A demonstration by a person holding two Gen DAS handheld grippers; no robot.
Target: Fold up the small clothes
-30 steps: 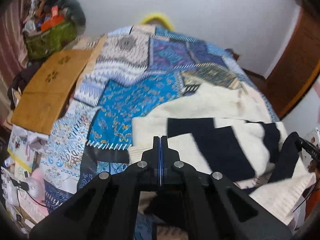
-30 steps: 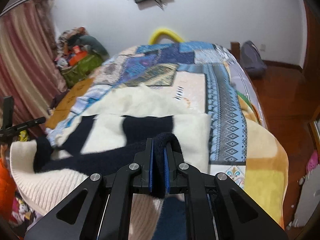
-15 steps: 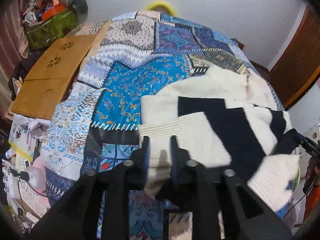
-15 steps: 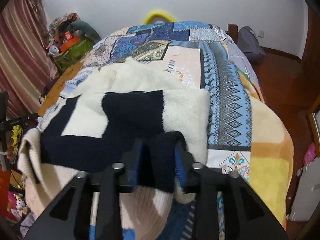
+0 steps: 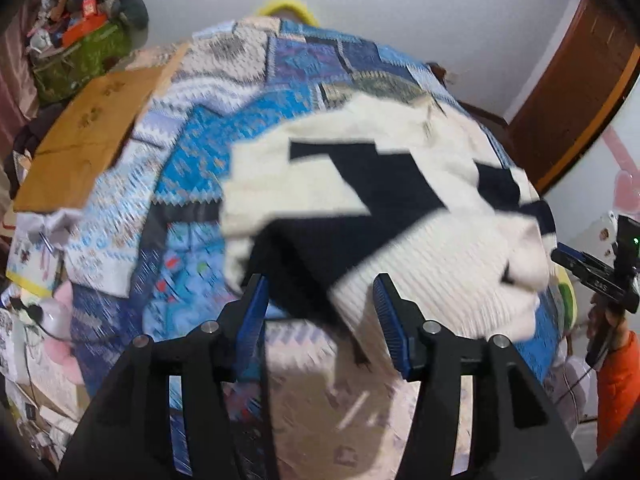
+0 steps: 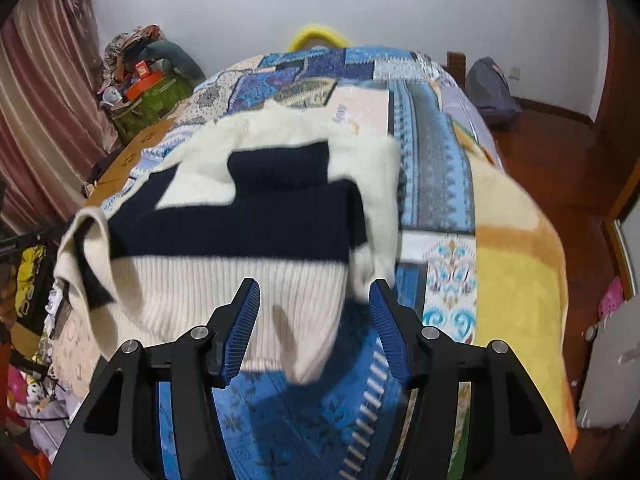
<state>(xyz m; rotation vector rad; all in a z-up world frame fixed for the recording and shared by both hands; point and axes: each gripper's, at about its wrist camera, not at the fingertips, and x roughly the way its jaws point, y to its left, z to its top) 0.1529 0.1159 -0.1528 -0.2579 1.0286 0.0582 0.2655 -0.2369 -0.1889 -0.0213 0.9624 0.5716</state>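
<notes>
A cream and navy knitted sweater (image 5: 360, 200) lies folded over itself on the patchwork bedspread (image 5: 192, 184). My left gripper (image 5: 320, 296) is opening, and the sweater's near edge sits loose between its blue pads (image 5: 256, 308) without being pressed. In the right wrist view the same sweater (image 6: 248, 216) spreads ahead, its ribbed cream hem (image 6: 240, 292) drooping between the fingers. My right gripper (image 6: 314, 300) is opening too, and its pads (image 6: 384, 320) stand apart from the cloth.
A wooden board (image 5: 88, 136) lies on the bed's left side, with a heap of clutter (image 5: 80, 40) behind it. An orange sleeve (image 5: 616, 380) and the other gripper's body show at right. The wooden floor (image 6: 560, 160) and a dark bag (image 6: 492, 88) lie right of the bed.
Both grippers went from shut on sweater folds to open, letting the cloth drop. The sweater's near half now lies folded over, and both views have shifted closer over it.
</notes>
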